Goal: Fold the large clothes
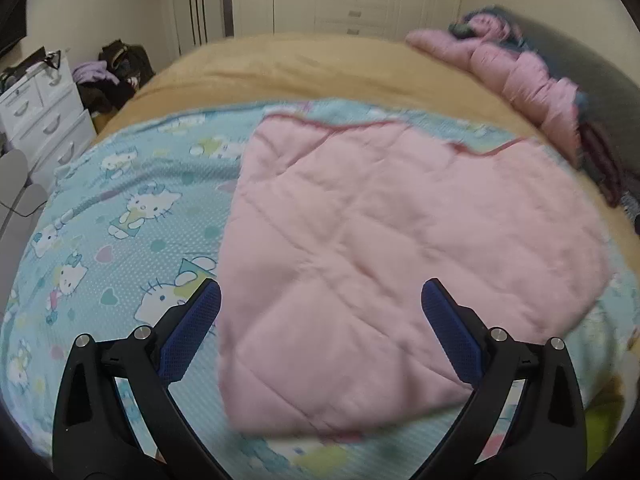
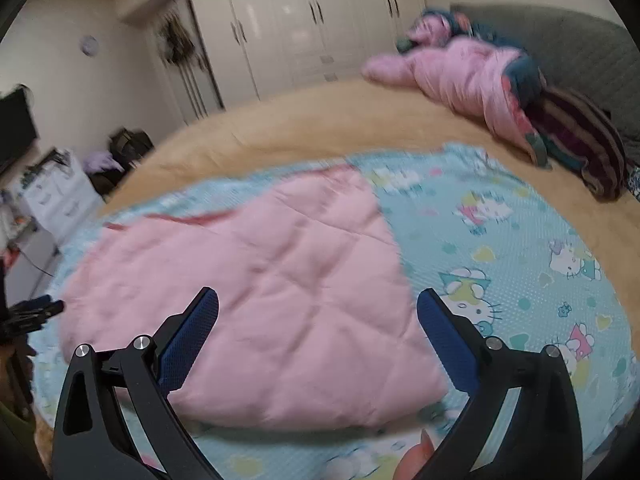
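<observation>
A large quilted cover lies spread on the bed, light blue with cartoon cats (image 1: 132, 208) (image 2: 500, 240). Its middle part is folded over, showing the pink underside (image 1: 380, 232) (image 2: 260, 288) as a broad flap with a red-piped far edge. My left gripper (image 1: 320, 300) is open and empty, hovering over the near edge of the pink flap. My right gripper (image 2: 318, 312) is open and empty too, above the pink flap's near right corner. The left gripper shows faintly at the left edge of the right wrist view (image 2: 36, 312).
The bed has a tan blanket (image 1: 304, 64) (image 2: 304, 120). A pink padded jacket (image 1: 532, 84) (image 2: 468, 72) and dark striped cloth (image 2: 580, 140) lie by the grey headboard (image 2: 568, 40). White drawers (image 1: 44, 112) and a clothes pile (image 1: 116, 76) stand at left. Wardrobes (image 2: 304, 20) line the far wall.
</observation>
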Demonstrator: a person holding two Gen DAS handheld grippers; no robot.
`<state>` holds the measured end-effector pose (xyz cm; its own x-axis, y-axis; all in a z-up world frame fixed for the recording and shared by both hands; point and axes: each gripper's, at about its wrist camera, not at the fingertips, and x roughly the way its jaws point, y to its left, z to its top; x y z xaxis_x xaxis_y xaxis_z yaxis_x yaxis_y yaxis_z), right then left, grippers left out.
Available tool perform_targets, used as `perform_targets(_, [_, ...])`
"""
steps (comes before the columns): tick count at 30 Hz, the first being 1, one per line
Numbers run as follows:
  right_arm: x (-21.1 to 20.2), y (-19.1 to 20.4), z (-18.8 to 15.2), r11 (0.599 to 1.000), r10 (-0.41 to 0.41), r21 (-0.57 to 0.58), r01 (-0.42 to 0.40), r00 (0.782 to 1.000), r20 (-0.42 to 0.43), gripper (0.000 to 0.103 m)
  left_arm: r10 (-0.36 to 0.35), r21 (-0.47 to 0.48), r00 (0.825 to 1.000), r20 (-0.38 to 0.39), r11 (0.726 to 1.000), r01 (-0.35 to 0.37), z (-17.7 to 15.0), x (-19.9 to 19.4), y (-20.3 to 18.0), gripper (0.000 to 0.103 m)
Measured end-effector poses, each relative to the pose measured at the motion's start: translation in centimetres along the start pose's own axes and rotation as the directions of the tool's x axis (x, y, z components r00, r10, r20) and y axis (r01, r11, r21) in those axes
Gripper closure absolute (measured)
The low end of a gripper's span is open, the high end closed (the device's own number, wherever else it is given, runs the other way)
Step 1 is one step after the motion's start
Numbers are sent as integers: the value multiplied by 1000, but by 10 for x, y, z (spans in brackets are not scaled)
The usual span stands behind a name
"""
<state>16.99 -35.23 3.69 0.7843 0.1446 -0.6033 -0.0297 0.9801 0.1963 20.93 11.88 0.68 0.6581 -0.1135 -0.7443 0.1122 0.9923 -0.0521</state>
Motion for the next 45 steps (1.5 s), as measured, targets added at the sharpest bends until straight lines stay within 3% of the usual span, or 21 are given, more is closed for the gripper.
perform_targets(6, [-65,52,-27,995,74,-80,-65,990,117,4,-28,-4,990,139,1000,28,-22,-64,-35,9])
perform_targets(15, [-124,94,-63,984,84,-169,-50,976,200,4,-73,2,970,231,997,75,-64,-114,-66,9])
perform_targets(28, [-123,108,-132,986,11,-169,11,992,129,4,-41,-40,978,205,998,50,-132,-120,-73,9])
perform_targets(39, [-116,113,-134,986,33,-165,-17,995,94,4,-47,3,983,176,999,47,-143,-111,-90,9])
perform_targets(45, [-113,112,-137,987,47,-154,-34,996,80,4,-29,-24,983,179,999,34,-143,-111,-86,9])
